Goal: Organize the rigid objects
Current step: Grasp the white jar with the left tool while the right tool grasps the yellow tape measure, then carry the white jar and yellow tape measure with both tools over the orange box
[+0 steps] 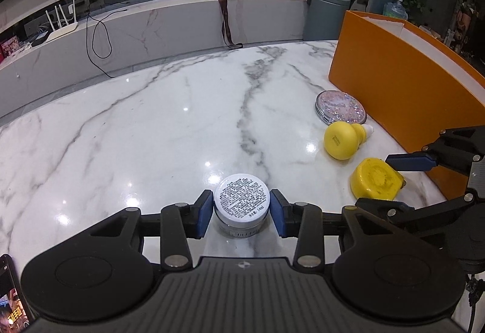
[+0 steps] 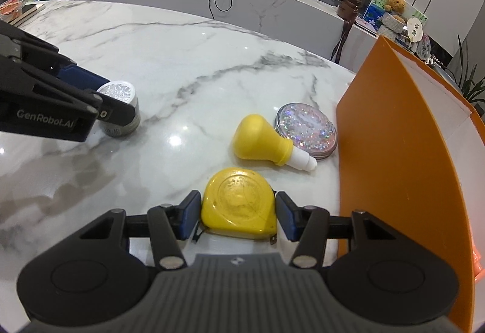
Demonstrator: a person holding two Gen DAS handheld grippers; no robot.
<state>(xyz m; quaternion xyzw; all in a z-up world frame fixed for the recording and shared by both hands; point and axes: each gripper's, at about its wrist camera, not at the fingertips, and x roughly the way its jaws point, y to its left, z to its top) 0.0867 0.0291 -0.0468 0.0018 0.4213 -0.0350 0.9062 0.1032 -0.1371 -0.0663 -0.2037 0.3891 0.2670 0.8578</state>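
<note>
Left gripper [image 1: 239, 208] brackets the white jar [image 1: 242, 201], pads barely apart from it; right gripper [image 2: 238, 213] likewise straddles the yellow tape measure [image 2: 239, 202]. Orange box [image 2: 403, 151] stands at right.

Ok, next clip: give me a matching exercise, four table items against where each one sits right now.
Items:
1. jar
2. tape measure
3. bulb
4. glitter disc

Places:
A. lying on its side, nozzle end by the glitter disc
B. flat on the table, next to the orange box
C. between the left gripper fingers
D. between the right gripper fingers

Pairs: 1-C, 2-D, 3-A, 4-B
</note>
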